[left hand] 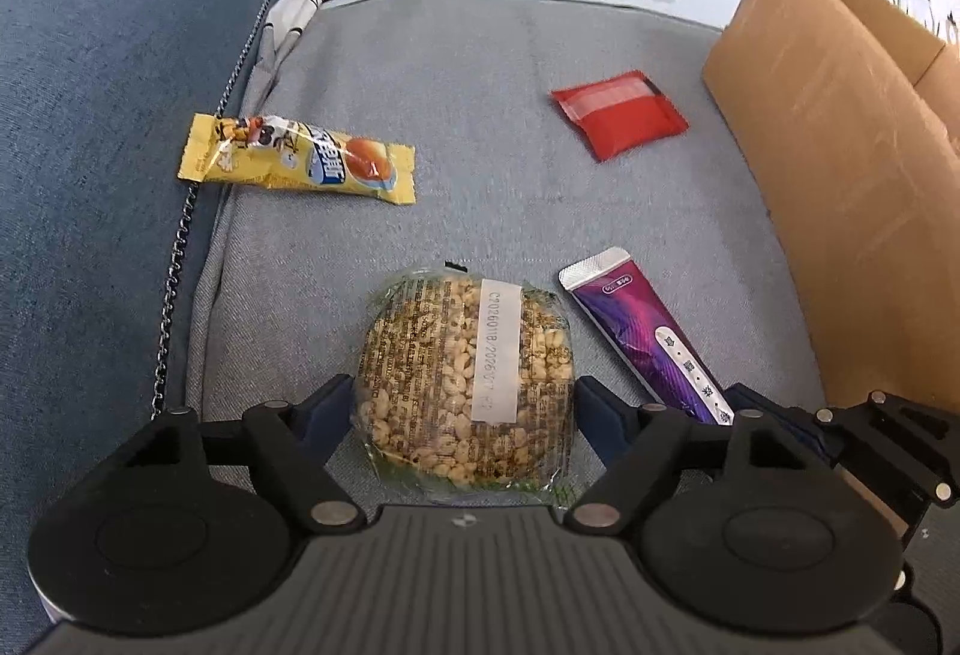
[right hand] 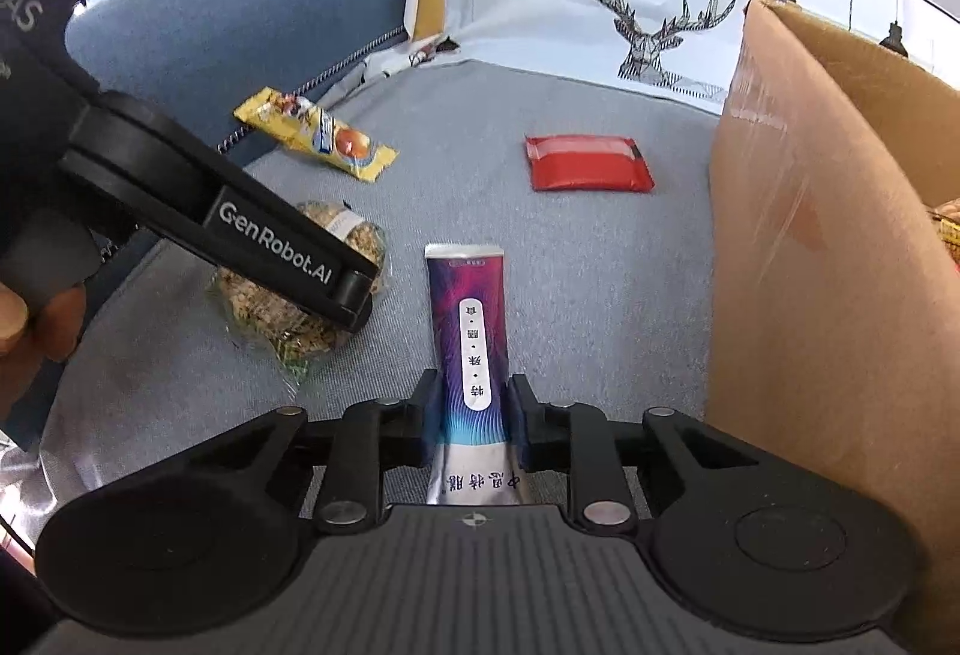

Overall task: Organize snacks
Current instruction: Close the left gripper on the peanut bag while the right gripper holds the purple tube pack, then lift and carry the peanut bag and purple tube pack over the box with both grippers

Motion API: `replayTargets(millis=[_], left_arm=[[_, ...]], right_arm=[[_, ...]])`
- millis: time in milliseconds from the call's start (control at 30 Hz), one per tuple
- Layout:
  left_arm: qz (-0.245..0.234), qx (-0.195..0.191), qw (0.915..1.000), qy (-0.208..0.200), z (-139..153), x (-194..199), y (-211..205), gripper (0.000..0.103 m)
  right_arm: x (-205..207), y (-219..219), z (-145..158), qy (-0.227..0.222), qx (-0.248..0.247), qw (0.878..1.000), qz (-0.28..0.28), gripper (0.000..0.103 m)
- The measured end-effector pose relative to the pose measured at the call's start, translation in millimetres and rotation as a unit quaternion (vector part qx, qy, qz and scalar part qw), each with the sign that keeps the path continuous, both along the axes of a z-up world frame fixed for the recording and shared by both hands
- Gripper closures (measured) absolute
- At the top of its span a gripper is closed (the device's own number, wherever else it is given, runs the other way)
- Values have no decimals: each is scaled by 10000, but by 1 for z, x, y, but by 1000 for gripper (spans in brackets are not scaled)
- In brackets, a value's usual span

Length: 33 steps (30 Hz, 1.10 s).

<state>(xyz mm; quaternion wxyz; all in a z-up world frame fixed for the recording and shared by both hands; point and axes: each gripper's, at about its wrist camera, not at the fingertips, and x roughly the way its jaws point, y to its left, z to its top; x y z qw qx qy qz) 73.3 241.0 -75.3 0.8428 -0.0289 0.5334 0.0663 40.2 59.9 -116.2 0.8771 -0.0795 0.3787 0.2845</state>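
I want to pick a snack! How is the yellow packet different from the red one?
The yellow packet is long and thin with a picture and writing; the red packet is short, squarish, puffy and plain apart from a paler strip. The yellow one lies by the blue sofa arm; the red one lies nearer the cardboard box. Both lie flat and untouched on the grey cushion.

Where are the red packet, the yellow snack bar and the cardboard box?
Red packet point(left hand: 621, 120): left wrist view, middle of wrapper.
Yellow snack bar point(left hand: 300, 157): left wrist view, wrapper's centre.
Cardboard box point(right hand: 798, 259): right wrist view, near side wall.
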Motion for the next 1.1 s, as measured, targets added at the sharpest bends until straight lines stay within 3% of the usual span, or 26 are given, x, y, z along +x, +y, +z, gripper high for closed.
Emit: replayTargets(millis=[367, 1100], left_arm=[[192, -179, 9992, -311, 14, -2, 5, 21], [198, -199, 9992, -294, 14, -2, 6, 21]], right_arm=[[-5, -4, 13, -328, 186, 9993, -3, 81], [-8, -5, 15, -390, 196, 9990, 3, 81]])
